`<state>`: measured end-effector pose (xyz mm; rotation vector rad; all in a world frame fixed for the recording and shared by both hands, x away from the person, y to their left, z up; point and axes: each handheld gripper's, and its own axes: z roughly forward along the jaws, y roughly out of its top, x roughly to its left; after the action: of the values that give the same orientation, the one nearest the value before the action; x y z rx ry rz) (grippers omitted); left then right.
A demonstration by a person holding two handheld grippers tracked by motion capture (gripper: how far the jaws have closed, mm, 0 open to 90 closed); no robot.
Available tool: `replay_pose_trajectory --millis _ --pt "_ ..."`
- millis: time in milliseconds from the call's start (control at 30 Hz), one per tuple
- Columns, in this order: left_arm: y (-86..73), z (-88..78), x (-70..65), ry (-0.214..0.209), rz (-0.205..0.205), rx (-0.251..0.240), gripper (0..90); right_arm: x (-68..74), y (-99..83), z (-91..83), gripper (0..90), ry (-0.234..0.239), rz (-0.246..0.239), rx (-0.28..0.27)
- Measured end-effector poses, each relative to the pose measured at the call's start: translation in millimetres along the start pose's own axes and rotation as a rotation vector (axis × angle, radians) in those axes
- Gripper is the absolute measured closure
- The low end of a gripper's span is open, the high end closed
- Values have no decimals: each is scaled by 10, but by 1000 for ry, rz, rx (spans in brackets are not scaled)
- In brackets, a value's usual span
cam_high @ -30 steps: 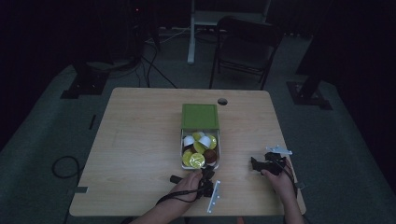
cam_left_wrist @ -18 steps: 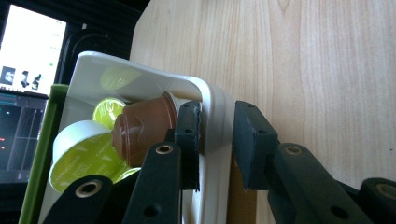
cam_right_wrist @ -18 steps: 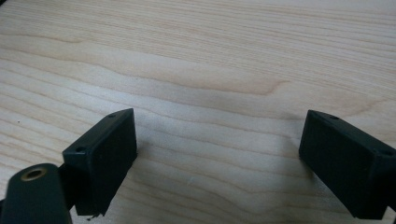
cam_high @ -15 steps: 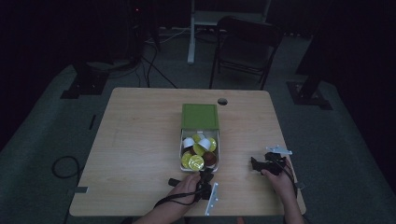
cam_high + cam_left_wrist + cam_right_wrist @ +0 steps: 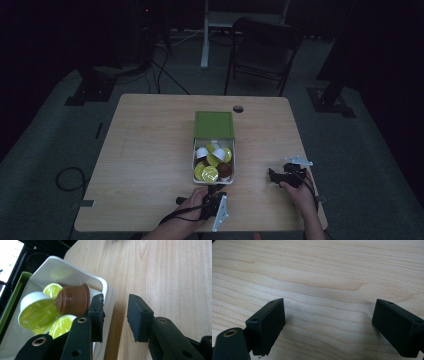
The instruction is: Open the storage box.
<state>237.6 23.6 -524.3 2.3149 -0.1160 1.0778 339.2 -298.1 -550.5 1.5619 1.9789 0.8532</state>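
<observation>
1. Fingers of the left gripper (image 5: 115, 315) stand a narrow gap apart and have just been opening; the near wall of the white tray (image 5: 106, 287) lies between them, and neither pad presses on it.
2. Left of that gap, 1 finger (image 5: 96, 315) sits inside the tray, just beside a brown capsule (image 5: 72, 300).
3. Beside the brown capsule, still in the tray, lie several yellow-green capsules (image 5: 37, 311), crowded together and touching.
4. Seen from the high view, the tray (image 5: 196, 174) rests at the middle of the wooden surface (image 5: 145, 145), with the left gripper (image 5: 214, 192) at its near edge.
5. Behind the tray, touching its far end, sits a green lid (image 5: 214, 125).
6. Fingers of the right gripper (image 5: 328, 325) are spread wide with nothing between them, over bare wood.
7. From above, the right gripper (image 5: 280, 176) lies to the right of the tray, well apart from it, held by the person's right hand (image 5: 300, 192).
</observation>
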Motion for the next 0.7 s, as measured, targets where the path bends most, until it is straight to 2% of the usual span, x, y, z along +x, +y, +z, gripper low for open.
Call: replay_pose_trajectory --millis 367,533,700 --pt "-142 -116 11 -36 -92 -10 665 0 0 0 108 0 0 0" --pt "-230 -151 -2 -57 -120 7 665 0 0 0 108 0 0 0" --pt "-342 -211 -4 -59 -162 23 658 0 0 0 108 0 0 0"
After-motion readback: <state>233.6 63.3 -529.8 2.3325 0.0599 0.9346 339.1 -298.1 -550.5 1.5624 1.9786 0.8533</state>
